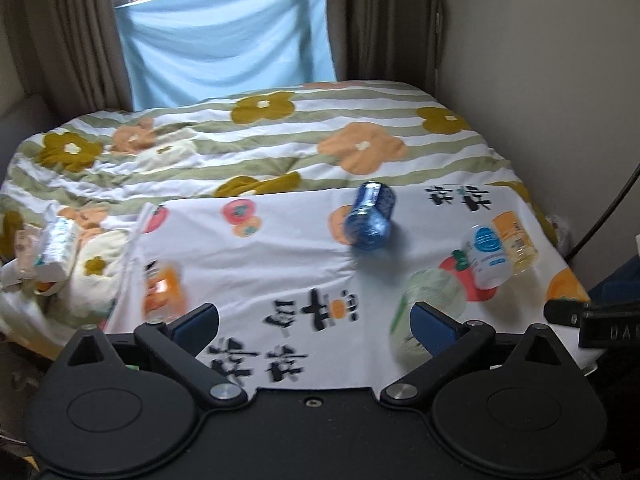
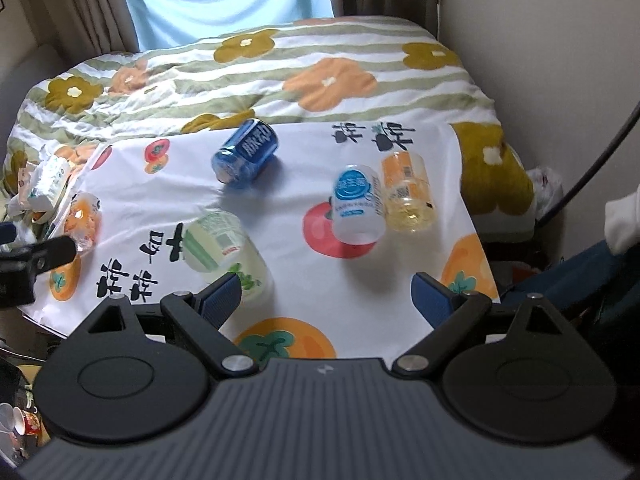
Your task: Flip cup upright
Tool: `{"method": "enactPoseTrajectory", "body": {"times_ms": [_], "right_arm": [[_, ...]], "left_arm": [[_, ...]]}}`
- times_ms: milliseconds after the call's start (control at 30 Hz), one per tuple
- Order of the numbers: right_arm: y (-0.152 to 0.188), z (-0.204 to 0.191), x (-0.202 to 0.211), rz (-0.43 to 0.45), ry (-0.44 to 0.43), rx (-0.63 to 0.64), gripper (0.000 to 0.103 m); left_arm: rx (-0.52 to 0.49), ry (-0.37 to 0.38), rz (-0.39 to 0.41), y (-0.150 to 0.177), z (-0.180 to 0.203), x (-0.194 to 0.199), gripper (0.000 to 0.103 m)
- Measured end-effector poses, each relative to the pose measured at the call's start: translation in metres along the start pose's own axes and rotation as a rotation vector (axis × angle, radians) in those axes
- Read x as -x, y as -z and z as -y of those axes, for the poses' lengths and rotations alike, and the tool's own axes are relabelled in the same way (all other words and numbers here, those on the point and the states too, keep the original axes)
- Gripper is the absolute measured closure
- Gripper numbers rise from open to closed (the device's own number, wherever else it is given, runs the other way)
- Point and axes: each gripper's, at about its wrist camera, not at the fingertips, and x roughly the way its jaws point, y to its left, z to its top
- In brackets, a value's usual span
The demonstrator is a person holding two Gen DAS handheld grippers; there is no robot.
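Several plastic cups lie on their sides on a white fruit-print cloth (image 2: 360, 288). A blue cup (image 2: 245, 155) lies at the middle back; it also shows in the left wrist view (image 1: 370, 216). A white cup with a blue label (image 2: 358, 204) touches a clear yellow-orange cup (image 2: 408, 192). A pale green cup (image 2: 226, 246) lies near my right gripper's left finger. An orange cup (image 2: 83, 216) lies at the cloth's left edge. My left gripper (image 1: 314, 324) is open and empty above the cloth's near edge. My right gripper (image 2: 326, 300) is open and empty, in front of the white cup.
The cloth lies on a bed with a flowered striped quilt (image 2: 280, 68). A tissue pack (image 1: 48, 248) sits at the left. A wall (image 1: 540, 60) runs along the right, curtains and a blue sheet (image 1: 224, 44) behind. A black cable (image 2: 600, 148) hangs at the right.
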Motion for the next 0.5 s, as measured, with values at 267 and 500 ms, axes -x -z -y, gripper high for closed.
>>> {"method": "enactPoseTrajectory", "body": {"times_ms": [267, 500], "right_arm": [[0.012, -0.029, 0.006, 0.008, 0.021, 0.031, 0.000], [0.017, -0.040, 0.013, 0.022, 0.041, 0.032, 0.000]], "left_arm": [[0.061, -0.047, -0.030, 0.022, -0.032, 0.011, 0.000], [0.073, -0.051, -0.015, 0.030, -0.045, 0.015, 0.000]]}}
